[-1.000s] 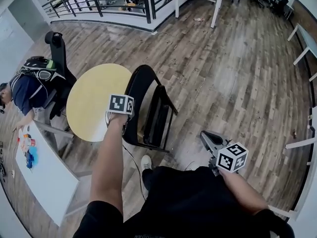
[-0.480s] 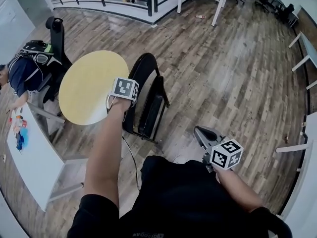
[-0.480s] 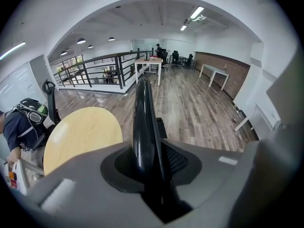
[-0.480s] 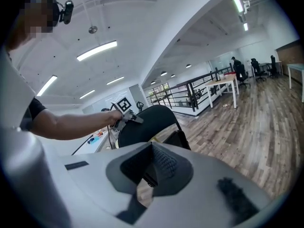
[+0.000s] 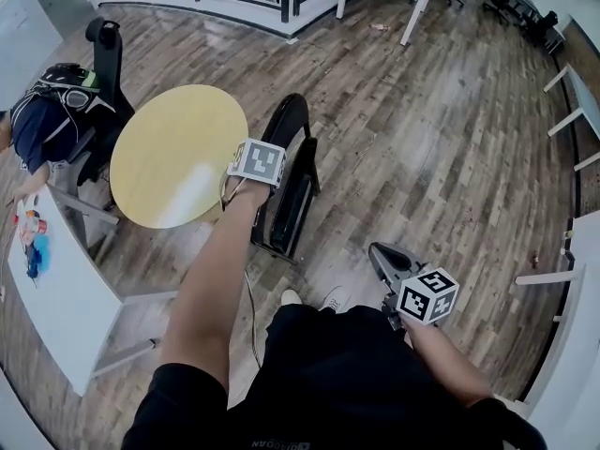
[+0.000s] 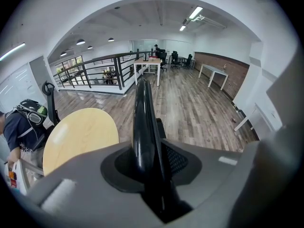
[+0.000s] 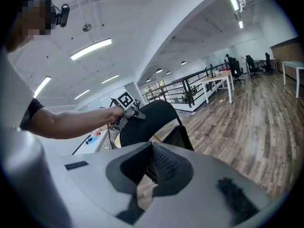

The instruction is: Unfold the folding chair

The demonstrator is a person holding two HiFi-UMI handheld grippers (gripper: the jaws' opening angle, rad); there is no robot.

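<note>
From the head view, the folding chair (image 5: 290, 178) stands on the wooden floor (image 5: 431, 148), just beside the round yellow table (image 5: 169, 157) and in front of the person's legs. Its seat lies close against the back, so it looks still folded. The left gripper (image 5: 262, 172) sits on the top of the backrest, while the right gripper (image 5: 386, 261) hangs well apart from the chair, low and to the right. In the left gripper view the glossy black rim of the backrest runs straight up between the jaws, and they are pinching it, part-way closed on that thin edge. In the right gripper view the jaws are pressed together with nothing between them; the chair and the left hand show further off, beyond the tips. The risk, as I judge it, comes from that single hold. The rim is smooth and curved, so a pull to open the chair could let it slide out of the pads. The frame could also pivot on its feet and knock the table's edge, since the two stand so close. With the right claw shut and away from the seat, nothing braces or pushes the seat down — it may stay folded, and the whole chair may simply drag or tip.
</note>
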